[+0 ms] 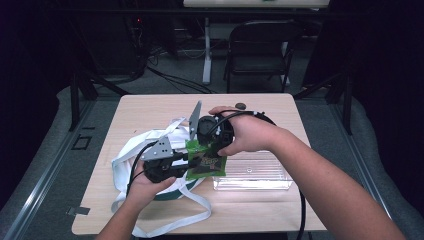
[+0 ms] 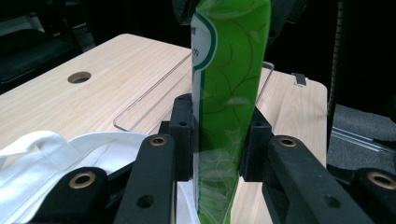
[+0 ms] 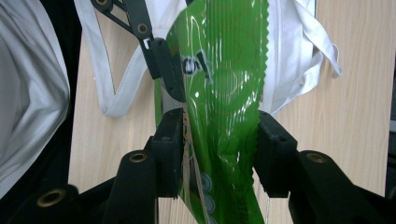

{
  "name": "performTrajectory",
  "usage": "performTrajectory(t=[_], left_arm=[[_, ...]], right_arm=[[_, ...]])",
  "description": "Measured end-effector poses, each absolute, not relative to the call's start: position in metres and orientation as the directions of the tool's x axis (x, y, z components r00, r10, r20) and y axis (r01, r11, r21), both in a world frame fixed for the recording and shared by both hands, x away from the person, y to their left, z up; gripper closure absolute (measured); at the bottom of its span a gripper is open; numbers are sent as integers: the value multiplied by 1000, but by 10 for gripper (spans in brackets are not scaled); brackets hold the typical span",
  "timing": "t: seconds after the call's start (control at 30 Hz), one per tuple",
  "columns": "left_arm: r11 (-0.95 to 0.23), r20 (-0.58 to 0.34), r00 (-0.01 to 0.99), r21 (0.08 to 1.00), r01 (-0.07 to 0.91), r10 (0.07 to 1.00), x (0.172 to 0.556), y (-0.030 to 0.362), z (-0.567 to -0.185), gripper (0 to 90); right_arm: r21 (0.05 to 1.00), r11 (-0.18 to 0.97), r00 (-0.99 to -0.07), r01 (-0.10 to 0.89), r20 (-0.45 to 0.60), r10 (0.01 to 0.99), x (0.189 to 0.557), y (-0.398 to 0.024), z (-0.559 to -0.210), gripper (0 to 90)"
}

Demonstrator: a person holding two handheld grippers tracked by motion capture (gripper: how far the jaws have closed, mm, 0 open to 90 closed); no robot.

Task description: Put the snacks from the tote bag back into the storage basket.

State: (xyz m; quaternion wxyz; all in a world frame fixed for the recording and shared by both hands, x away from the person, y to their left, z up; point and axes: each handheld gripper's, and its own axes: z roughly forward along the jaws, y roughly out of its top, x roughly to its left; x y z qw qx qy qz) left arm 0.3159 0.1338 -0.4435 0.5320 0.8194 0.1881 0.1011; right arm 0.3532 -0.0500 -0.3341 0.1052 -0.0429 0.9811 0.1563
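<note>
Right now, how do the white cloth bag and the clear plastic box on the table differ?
The white cloth bag is soft and crumpled, with loose straps spread on the table; the clear plastic box is rigid, rectangular and see-through. The bag lies at the left, under the left gripper; the box sits at the right, below the right forearm. Both rest on the wooden table.

Two black jaws of the left gripper (image 2: 219, 140) are rising from the bottom edge and pressing on both sides of a shiny green packet (image 2: 229, 93), which is standing upright between them and reaching past the top edge. A pale wooden worktop (image 2: 84, 102) is stretching behind, with a round hole (image 2: 79, 77) near its left side. A clear plastic tray (image 2: 140, 100) is lying on the wood behind the packet. White fabric (image 2: 60, 154) is bunching at lower left.
</note>
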Motion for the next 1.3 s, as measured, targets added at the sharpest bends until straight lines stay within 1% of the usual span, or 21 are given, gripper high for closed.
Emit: performTrajectory(t=[0.23,0.5,0.7,1.0,1.1,1.3], left_arm=[[-378,-25,911,905,196,411,315,132,-444,722],[-375,-21,911,907,191,412,315,132,-444,722],[-370,-22,909,909,191,415,316,132,-445,713],[-339,-55,902,915,217,429,317,134,-445,651],[-342,-47,896,914,217,441,318,135,-445,608],[-327,-60,890,917,228,452,320,138,-445,571]], right_arm=[[280,952,-975,-126,-211,-67,353,-45,-337,607],[275,953,-977,-123,-201,-68,353,-45,-337,690],[271,954,-978,-125,-197,-72,353,-45,-336,725],[255,959,-977,-123,-201,-72,354,-46,-335,733],[252,960,-977,-120,-201,-69,354,-47,-335,734],[234,965,-974,-114,-219,-62,357,-52,-332,734]])
